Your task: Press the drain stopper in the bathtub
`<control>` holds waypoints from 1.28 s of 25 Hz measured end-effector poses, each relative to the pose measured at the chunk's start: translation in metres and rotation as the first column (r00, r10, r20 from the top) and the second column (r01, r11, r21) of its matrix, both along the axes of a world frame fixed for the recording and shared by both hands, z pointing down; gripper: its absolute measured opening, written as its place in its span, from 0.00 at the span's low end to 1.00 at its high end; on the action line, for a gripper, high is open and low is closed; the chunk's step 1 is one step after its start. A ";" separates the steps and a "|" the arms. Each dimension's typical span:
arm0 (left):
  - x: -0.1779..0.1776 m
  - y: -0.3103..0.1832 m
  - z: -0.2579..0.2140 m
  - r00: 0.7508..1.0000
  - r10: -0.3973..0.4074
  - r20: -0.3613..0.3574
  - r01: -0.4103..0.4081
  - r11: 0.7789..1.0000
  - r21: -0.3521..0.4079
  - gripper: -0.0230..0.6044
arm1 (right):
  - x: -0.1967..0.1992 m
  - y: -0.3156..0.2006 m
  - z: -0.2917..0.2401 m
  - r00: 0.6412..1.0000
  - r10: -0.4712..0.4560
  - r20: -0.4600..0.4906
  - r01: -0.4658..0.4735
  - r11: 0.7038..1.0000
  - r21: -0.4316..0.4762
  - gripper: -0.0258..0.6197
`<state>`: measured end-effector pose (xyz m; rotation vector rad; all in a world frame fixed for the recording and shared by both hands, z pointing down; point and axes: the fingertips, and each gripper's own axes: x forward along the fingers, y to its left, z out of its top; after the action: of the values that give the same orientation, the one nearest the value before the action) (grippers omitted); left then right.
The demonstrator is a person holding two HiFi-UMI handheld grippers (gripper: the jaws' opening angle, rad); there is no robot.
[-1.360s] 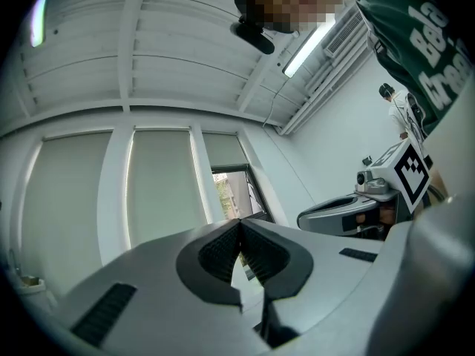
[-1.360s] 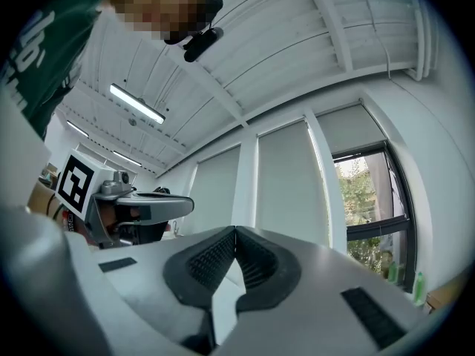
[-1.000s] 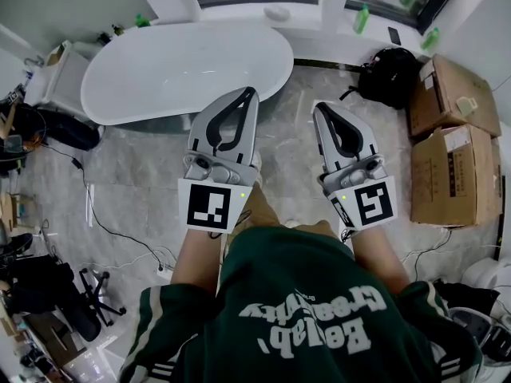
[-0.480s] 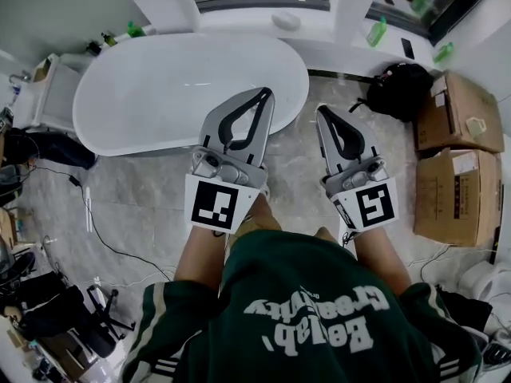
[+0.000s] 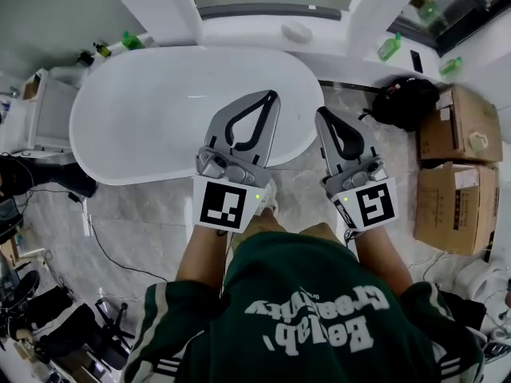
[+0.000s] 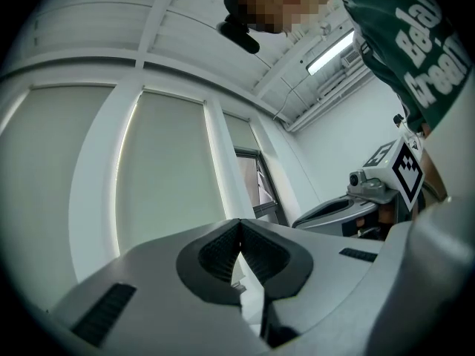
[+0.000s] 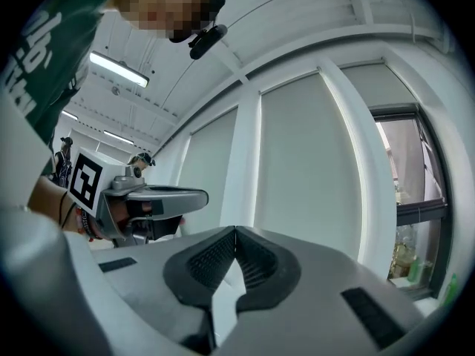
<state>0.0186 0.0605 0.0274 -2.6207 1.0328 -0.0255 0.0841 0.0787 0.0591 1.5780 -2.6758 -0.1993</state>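
The white oval bathtub (image 5: 152,110) fills the upper left of the head view; its inside looks plain white and I cannot make out a drain stopper. My left gripper (image 5: 271,96) is shut and holds nothing, its tip showing over the tub's near right rim. Beside it my right gripper (image 5: 322,112) is also shut and empty, its tip over the marble floor just off the tub's right end. In the left gripper view the closed left gripper (image 6: 239,222) points up at window blinds. The right gripper view shows the right gripper (image 7: 236,230) closed the same way.
Cardboard boxes (image 5: 459,182) stand at the right, a black backpack (image 5: 407,102) behind them. Green bottles (image 5: 390,46) sit on the white ledge (image 5: 255,34) behind the tub. Cables (image 5: 104,246) trail over the floor at the left, near a white unit (image 5: 48,110).
The view has moved toward the bathtub, which now looks bigger and nearer. Both grippers came forward with it, still closed; the left tip now overlaps the tub's rim.
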 end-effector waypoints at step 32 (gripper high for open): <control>-0.011 -0.046 0.014 0.998 -0.063 -0.025 0.061 0.996 -0.060 0.05 | -0.005 -0.033 0.000 0.997 -0.027 -0.069 0.024 0.999 -0.036 0.06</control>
<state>0.0075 0.0149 0.0413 -2.6477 1.1388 -0.0362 0.0788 0.0460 0.0591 1.4992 -2.6335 -0.2018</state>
